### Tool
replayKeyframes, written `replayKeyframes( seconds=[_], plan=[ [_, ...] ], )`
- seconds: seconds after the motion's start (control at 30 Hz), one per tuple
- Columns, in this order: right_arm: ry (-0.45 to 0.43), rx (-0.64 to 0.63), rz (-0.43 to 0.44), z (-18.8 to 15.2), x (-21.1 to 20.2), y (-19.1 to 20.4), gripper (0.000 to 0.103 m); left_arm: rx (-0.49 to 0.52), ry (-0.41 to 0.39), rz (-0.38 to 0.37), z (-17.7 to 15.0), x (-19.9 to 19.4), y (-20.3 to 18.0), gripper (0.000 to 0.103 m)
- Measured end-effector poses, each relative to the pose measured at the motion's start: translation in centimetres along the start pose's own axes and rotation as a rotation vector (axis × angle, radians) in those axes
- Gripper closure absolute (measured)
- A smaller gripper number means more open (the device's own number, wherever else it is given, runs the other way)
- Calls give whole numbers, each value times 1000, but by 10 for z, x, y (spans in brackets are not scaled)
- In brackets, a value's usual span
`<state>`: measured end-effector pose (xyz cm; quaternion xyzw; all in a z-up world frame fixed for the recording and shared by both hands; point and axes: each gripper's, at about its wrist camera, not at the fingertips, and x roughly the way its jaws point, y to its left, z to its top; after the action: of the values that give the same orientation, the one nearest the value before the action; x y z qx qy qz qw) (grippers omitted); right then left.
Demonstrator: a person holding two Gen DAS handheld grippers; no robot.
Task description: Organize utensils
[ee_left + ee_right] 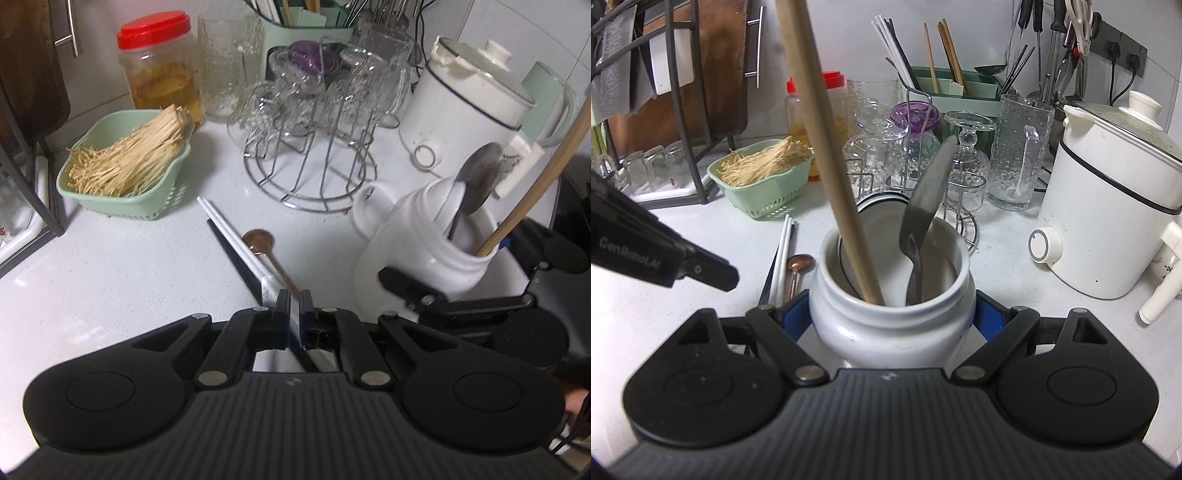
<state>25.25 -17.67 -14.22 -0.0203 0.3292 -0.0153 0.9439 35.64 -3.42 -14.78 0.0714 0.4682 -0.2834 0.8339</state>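
My left gripper [294, 297] is shut on a pair of white chopsticks [236, 236] that lie on the white counter, beside a black chopstick [231, 251] and a copper spoon [260, 240]. My right gripper [892, 306] is shut on a white ceramic jar [890, 317], also in the left wrist view [432, 251] at the right. The jar holds a wooden stick [827, 155] and a metal spatula [925, 206]. In the right wrist view the white chopsticks [783, 254] and copper spoon [798, 266] lie left of the jar.
A green basket of toothpicks [122, 173] sits at the left, a wire rack of glasses [314, 122] in the middle, a white cooker [465, 110] at the right. A green utensil caddy [942, 88] with chopsticks stands at the back. A white mug [373, 214] is behind the jar.
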Motion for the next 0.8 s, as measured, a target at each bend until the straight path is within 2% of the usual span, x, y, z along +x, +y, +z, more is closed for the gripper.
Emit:
replayKeyframes(
  seconds=[0.2, 0.43, 0.6, 0.73, 0.8],
  plan=[
    [-1, -14, 15, 0, 0, 5, 12, 30, 11, -4, -3, 6, -7, 98],
    [-5, -9, 16, -1, -2, 5, 12, -9, 17, 23, -10, 5, 11, 97],
    [-8, 1, 7, -3, -4, 4, 12, -132, 1, 84, -13, -6, 52, 96],
    [-10, 4, 5, -3, -4, 4, 12, -309, 4, 93, -23, -8, 94, 74],
    [-10, 5, 4, -3, -4, 4, 12, -391, 5, 93, -29, -6, 112, 72]
  ],
)
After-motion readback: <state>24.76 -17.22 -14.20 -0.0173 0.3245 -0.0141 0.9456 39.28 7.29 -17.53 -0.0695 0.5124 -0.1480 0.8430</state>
